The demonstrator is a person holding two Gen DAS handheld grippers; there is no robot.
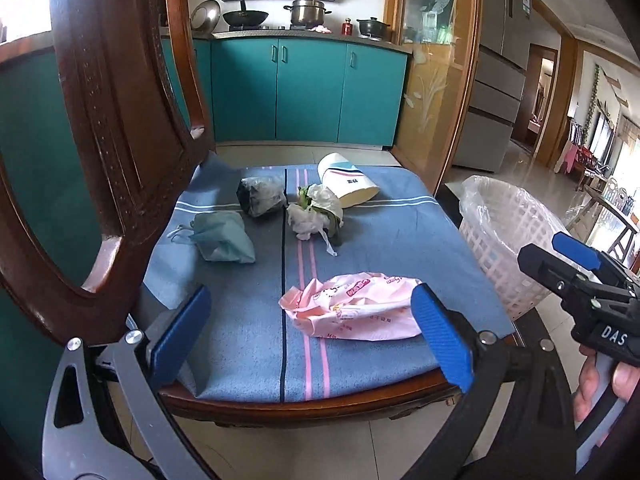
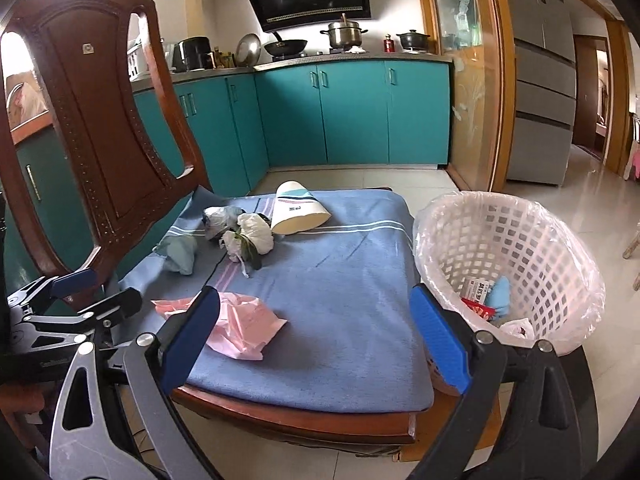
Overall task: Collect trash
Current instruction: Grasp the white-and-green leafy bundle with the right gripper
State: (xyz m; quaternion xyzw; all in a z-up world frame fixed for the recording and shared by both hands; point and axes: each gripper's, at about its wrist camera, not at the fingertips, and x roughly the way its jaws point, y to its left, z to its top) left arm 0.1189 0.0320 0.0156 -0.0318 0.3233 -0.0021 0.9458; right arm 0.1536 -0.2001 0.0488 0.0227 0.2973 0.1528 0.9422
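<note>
On the blue chair cushion lie a pink plastic wrapper, a crumpled white bag with green leaves, a dark wrapped bundle, a teal cloth wad and a tipped paper cup. My left gripper is open, its pads either side of the pink wrapper, just short of it. My right gripper is open and empty over the cushion's front edge, with the pink wrapper by its left pad. A white lattice bin with a clear liner stands right of the chair and holds some trash.
The carved wooden chair back rises at the left. Teal kitchen cabinets stand behind, with pots on the counter. A glass sliding door and a fridge are at the right. Tiled floor surrounds the chair.
</note>
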